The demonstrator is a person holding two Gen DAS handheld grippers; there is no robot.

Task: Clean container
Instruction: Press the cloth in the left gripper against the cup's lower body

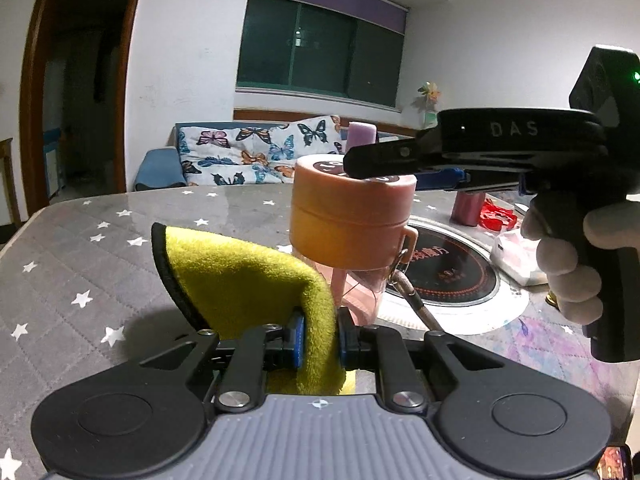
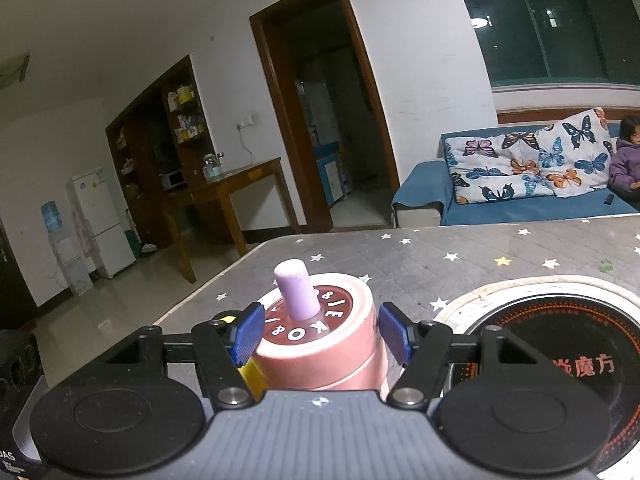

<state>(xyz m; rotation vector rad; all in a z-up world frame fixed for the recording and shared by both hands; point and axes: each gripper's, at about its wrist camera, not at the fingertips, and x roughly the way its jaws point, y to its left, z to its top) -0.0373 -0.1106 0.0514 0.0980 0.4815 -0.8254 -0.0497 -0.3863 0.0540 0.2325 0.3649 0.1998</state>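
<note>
The pink container (image 1: 352, 224) stands upright on the star-print table (image 1: 80, 248), long axis vertical, just beside the round burner (image 1: 452, 268). Right gripper (image 2: 320, 336) brackets its lid from above — jaws apart, pads either side, contact unclear. Left gripper (image 1: 318, 338) is clamped on a fuzzy green cloth (image 1: 256, 280), just in front of the container — nearer its clear lower body.

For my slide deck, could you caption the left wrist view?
Left gripper pinches a green cloth beside a pink bottle while the right gripper reaches over its lid.
</note>
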